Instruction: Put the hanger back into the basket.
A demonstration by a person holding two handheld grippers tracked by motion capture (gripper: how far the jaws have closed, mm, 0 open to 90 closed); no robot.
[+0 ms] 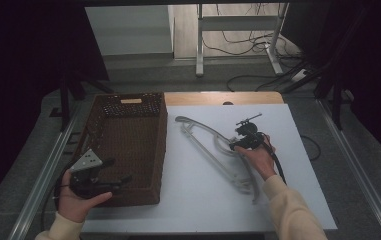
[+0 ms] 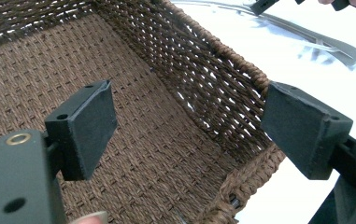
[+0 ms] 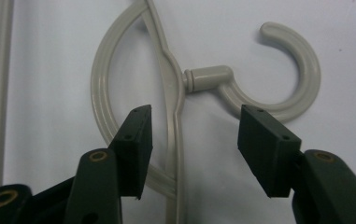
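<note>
Nothing sits in the basket [image 1: 128, 145] yet; the right gripper [image 3: 192, 140] straddles the hanger [image 3: 178, 116], jaws apart, ungripped, while the left gripper [image 2: 185, 126] waits open near the basket.

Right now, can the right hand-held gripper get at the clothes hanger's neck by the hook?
Probably yes. The right hand-held gripper is open just above the beige plastic clothes hanger, its jaws either side of the arm below the hook, with nothing in between on the white tabletop.

We see a pale grey plastic clothes hanger [image 1: 218, 150] lying flat on the white tabletop. Its hook [image 3: 288, 70] curls open beside the neck.
</note>
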